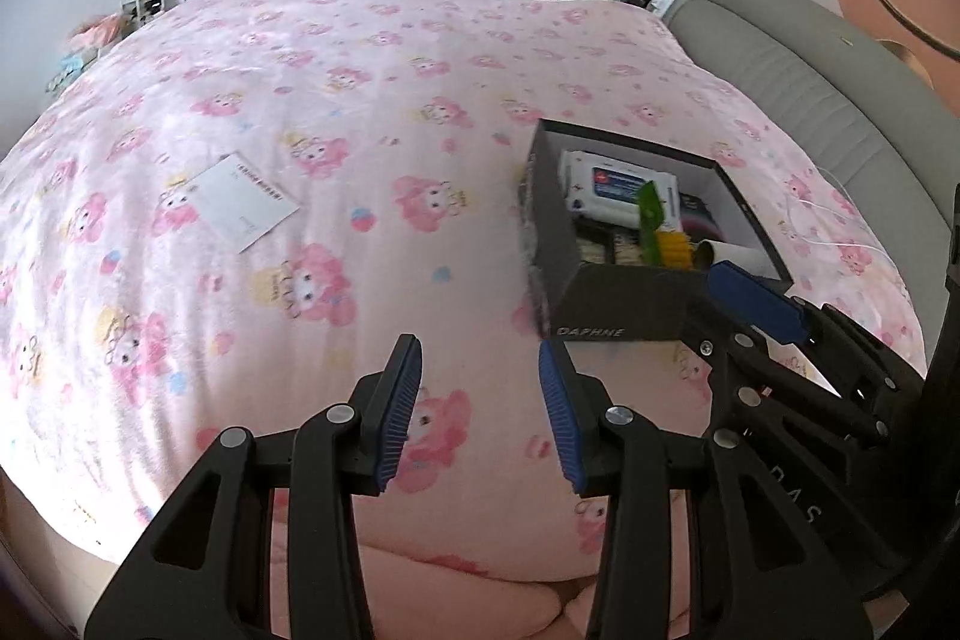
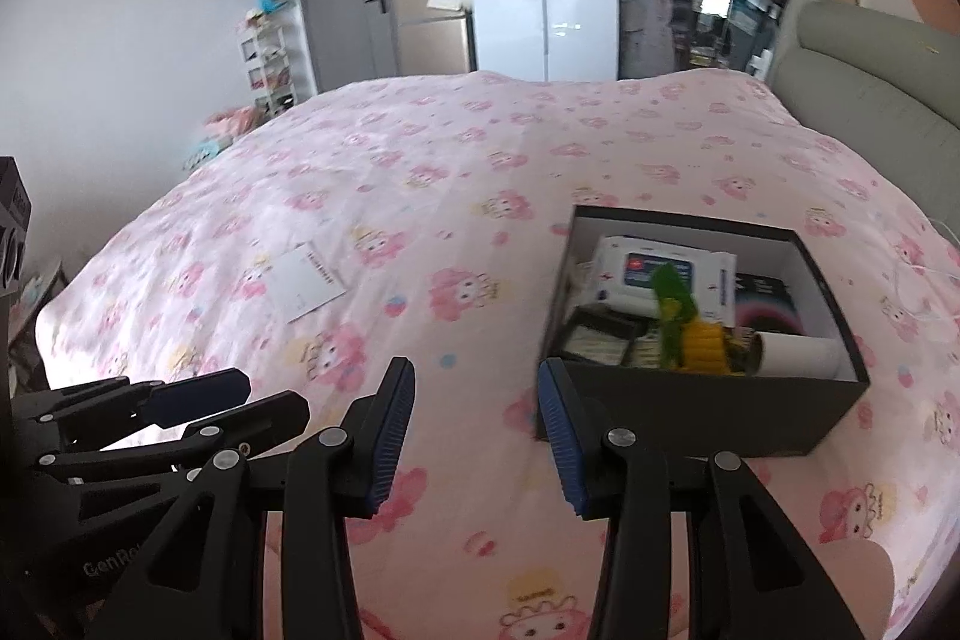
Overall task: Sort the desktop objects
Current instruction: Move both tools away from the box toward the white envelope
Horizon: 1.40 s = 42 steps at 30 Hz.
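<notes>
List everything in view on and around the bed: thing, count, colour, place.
bedspread: 1, pink with cartoon print, covers the bed
box: 1, black outside and white inside, open, on the bedspread to the right
wipes pack: 1, white with blue label, in the box at the back
corn toy: 1, yellow with green leaves, in the box
tube: 1, white, lying in the box at its near edge
card: 1, white, flat on the bedspread left of the box
headboard: 1, grey, far right
left gripper: 1, black with blue pads, open, empty
right gripper: 1, same, open, empty
</notes>
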Available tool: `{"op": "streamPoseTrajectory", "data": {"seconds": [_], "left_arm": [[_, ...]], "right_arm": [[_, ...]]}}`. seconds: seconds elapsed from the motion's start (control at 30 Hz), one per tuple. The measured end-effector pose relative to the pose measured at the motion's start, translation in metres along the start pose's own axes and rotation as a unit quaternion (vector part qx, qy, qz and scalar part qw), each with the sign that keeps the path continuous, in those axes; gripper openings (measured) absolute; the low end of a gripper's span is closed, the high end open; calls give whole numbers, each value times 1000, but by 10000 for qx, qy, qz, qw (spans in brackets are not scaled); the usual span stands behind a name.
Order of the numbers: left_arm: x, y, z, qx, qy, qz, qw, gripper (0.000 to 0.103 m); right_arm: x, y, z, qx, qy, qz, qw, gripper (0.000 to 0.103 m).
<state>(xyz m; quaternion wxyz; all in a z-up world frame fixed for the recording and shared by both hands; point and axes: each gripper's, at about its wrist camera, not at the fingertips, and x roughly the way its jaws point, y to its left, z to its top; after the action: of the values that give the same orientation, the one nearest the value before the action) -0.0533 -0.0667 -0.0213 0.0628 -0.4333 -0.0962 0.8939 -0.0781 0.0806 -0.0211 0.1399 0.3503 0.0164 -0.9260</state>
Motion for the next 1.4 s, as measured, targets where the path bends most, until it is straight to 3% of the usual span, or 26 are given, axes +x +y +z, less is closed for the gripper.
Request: {"op": "streamPoseTrajectory", "data": {"seconds": [0.47, 0.67, 1.0, 1.4], "left_arm": [[5, 46, 2, -400, -142, 52, 9991, 40], [14, 76, 5, -611, -202, 226, 9977, 40], [40, 129, 12, -1069, -159, 152, 9940, 40], [80, 192, 24, -2061, 2, 1, 9785, 41]], "right_arm": [[23, 39, 13, -439, 95, 151, 9989, 39], [48, 63, 22, -618, 215, 246, 9976, 39], [92, 100, 33, -922, 465, 172, 9945, 39], [161, 127, 40, -1143, 956, 357, 9882, 40]]}}
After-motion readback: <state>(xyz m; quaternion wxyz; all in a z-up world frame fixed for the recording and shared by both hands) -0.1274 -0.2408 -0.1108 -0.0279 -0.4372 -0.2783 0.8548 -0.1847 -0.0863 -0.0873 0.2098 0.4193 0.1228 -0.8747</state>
